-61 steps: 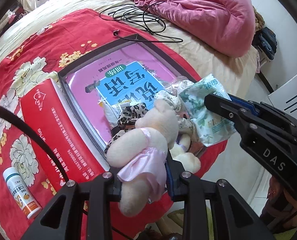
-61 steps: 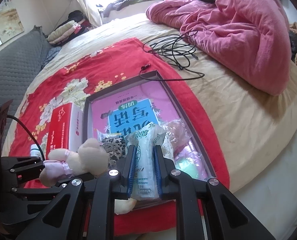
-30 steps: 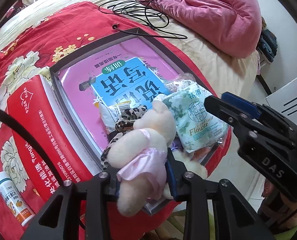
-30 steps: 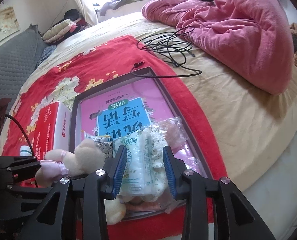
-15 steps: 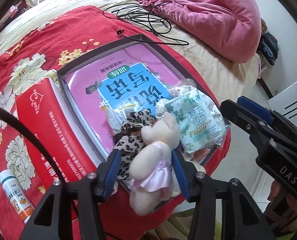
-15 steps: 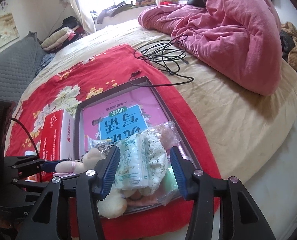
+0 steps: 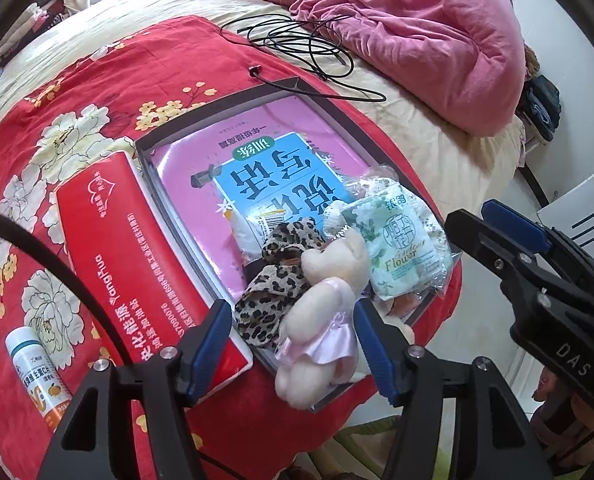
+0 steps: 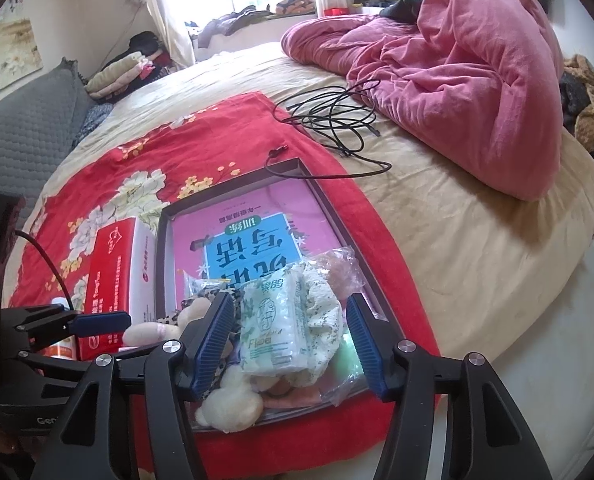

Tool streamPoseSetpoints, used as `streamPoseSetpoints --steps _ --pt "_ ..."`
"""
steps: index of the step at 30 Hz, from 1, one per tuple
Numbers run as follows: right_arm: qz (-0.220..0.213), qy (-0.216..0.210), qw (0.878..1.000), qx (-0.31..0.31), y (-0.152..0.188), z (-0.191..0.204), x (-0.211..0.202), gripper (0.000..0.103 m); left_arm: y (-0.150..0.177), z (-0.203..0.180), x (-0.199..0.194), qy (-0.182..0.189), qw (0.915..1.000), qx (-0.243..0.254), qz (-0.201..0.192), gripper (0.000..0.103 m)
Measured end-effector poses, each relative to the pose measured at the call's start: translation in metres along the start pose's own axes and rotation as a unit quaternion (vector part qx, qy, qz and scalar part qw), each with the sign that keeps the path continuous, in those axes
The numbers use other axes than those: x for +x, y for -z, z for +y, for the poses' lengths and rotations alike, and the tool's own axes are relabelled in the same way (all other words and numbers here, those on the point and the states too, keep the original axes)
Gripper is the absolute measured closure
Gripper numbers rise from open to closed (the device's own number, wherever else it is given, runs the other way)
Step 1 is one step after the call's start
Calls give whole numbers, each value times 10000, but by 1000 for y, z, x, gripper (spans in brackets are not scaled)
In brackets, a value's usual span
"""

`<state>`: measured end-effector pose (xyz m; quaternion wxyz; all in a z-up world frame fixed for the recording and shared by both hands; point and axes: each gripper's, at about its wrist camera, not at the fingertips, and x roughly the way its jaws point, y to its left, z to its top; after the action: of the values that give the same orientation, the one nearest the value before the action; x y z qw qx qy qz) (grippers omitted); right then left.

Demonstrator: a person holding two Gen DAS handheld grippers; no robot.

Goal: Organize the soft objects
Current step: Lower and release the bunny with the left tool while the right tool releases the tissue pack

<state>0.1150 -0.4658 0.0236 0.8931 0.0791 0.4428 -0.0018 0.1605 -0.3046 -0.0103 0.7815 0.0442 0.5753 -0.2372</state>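
Observation:
A dark shallow tray (image 7: 169,200) lies on the red floral cloth with a pink and blue book (image 7: 265,176) in it. At its near end lie a leopard-print soft piece (image 7: 281,276), a cream plush in a pink dress (image 7: 325,292) and a green-white tissue pack (image 7: 397,248). My left gripper (image 7: 293,332) hovers over the plush; its jaws are opening, and the pads stand clear of the plush between them. My right gripper (image 8: 289,320) straddles the tissue pack (image 8: 273,320); its jaws are opening too, with the blue pads off the pack.
A red carton (image 7: 129,248) lies against the tray's left side, and a white bottle (image 7: 37,376) lies beyond it. A black cable (image 7: 309,44) coils behind the tray, near a pink duvet (image 7: 417,28). The bed's edge drops to the floor on the right.
Both grippers have opened. The left one let go of the plush and the right one let go of the tissue pack; both things now rest at the tray's near end.

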Motion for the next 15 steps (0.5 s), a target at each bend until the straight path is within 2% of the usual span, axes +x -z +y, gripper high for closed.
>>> streamPoseSetpoints --steps 2,5,12,15 --pt "-23 53 10000 -56 0 3 -2 36 1 0 -4 -23 10000 6 -27 39" --pt "-59 94 9999 -86 -1 6 -6 35 2 0 -12 -74 9999 2 -115 34" --pt "-142 201 9996 -151 0 12 -21 30 8 -1 -35 -75 9995 -7 -298 32" --pt "-157 163 9996 -166 3 16 -30 30 13 0 -47 -115 9991 -34 -401 27"
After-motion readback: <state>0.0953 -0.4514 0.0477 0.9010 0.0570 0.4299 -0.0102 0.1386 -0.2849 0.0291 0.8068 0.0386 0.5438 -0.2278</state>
